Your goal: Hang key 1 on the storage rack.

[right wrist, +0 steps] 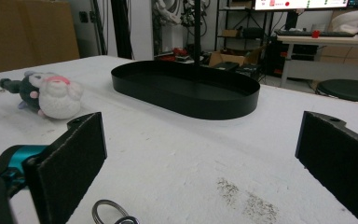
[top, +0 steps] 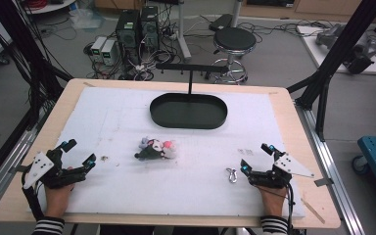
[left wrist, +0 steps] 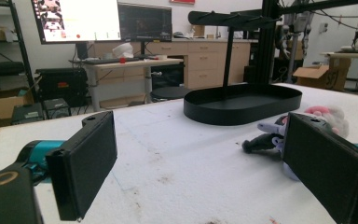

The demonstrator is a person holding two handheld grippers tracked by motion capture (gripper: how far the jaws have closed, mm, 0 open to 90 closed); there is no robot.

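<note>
On the white-topped wooden table [top: 127,196], a black oval metal tray [top: 188,110] sits at the back. A small pile of soft plush toys [top: 155,149] lies in the middle, between the left gripper [top: 81,153] and right gripper [top: 256,157]. Both jaws stand wide open, holding nothing. A little silver key ring [top: 232,175] lies just beside the right gripper.

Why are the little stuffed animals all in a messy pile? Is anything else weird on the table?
The plush toys lie tumbled on their sides in a heap in the middle of the white mat, not in the black tray behind them. A metal ring clip lies loose beside the right gripper. The mat has a few dirty specks.
</note>
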